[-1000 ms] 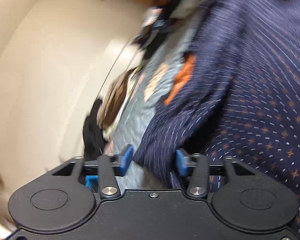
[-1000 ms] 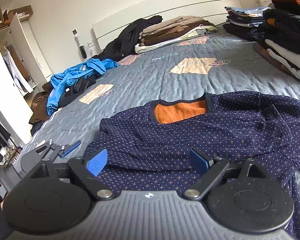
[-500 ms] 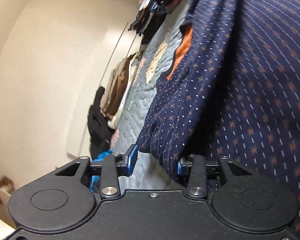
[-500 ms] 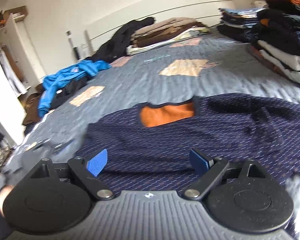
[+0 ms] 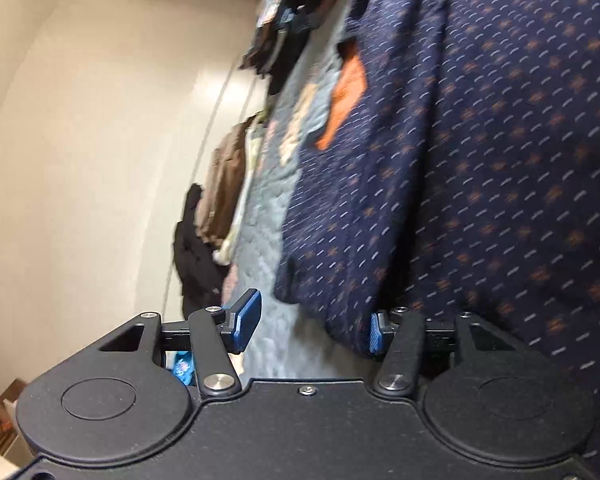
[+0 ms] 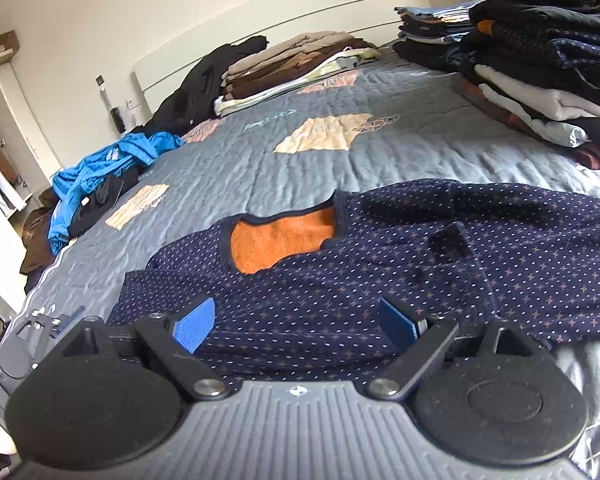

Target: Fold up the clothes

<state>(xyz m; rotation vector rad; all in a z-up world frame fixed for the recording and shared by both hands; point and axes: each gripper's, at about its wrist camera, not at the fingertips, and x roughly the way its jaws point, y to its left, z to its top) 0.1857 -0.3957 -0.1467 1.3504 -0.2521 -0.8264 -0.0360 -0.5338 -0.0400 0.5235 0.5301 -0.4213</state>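
Navy sweater (image 6: 400, 280) spread on the bed (image 6: 300, 160) — fold not yet made.

The left tool (image 5: 312, 326) had just been opening, its jaws apart with the sweater's edge (image 5: 460, 160) between them, unclamped; the right tool (image 6: 296, 322) hovered wide open and empty over the hem — probably readying a flat fold.

Grey quilted bed (image 6: 380, 168): navy sweater (image 6: 380, 280), blue jacket (image 6: 112, 164), folded stacks (image 6: 540, 80).

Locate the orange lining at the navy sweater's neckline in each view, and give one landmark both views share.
Left wrist view: orange lining, upper centre, on the sweater's left edge.
Right wrist view: orange lining, centre, above the gripper.
Shared landmark: the brown folded pile by the headboard.
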